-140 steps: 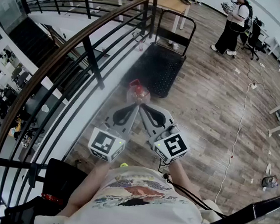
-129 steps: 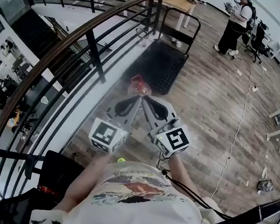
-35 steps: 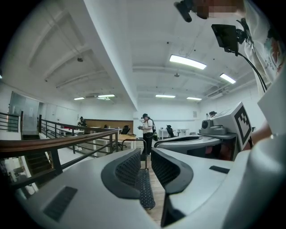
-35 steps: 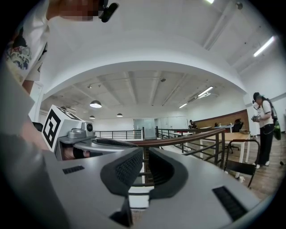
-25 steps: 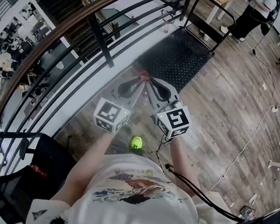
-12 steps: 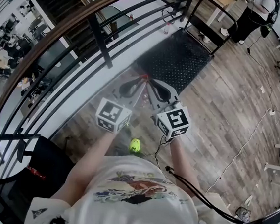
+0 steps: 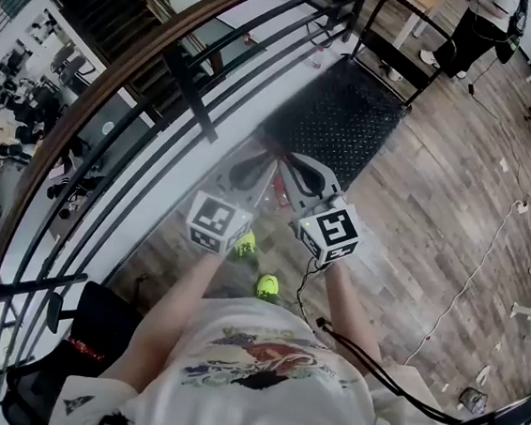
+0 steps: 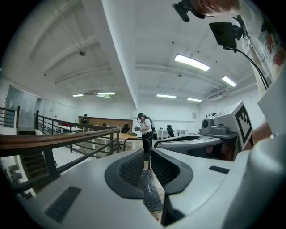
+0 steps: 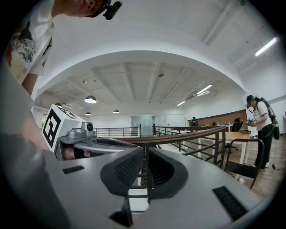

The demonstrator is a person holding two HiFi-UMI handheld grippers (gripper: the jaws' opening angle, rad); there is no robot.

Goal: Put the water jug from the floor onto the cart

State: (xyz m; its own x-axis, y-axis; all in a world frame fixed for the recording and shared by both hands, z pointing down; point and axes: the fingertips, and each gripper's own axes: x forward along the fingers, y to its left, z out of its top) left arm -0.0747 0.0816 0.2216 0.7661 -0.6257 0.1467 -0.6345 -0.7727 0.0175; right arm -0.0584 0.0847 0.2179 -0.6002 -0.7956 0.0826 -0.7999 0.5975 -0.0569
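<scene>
The water jug [image 7: 272, 196], clear with a red cap [image 7: 269, 147], hangs off the floor between my two grippers in the head view. My left gripper [image 7: 261, 162] and right gripper [image 7: 288, 162] meet tip to tip at its top and are shut there; the grip itself is hidden under the jaws. The black flat cart [image 7: 336, 120] stands just beyond the tips, its near edge close to the jug. In the left gripper view my jaws [image 8: 149, 154] leave a thin slit that shows the cart deck [image 8: 148, 183]. The right gripper [image 9: 145, 154] points at the railing.
A curved black railing with a wooden top rail [image 7: 169, 55] runs along the left, close to the cart. A person [image 7: 473, 31] stands by a desk beyond the cart's handle [image 7: 396, 51]. My green shoes [image 7: 266, 285] are below the grippers. A white cable [image 7: 471, 276] trails on the wood floor.
Both grippers have carried the jug forward and slightly down towards the cart. One green shoe has stepped forward beside the left gripper.
</scene>
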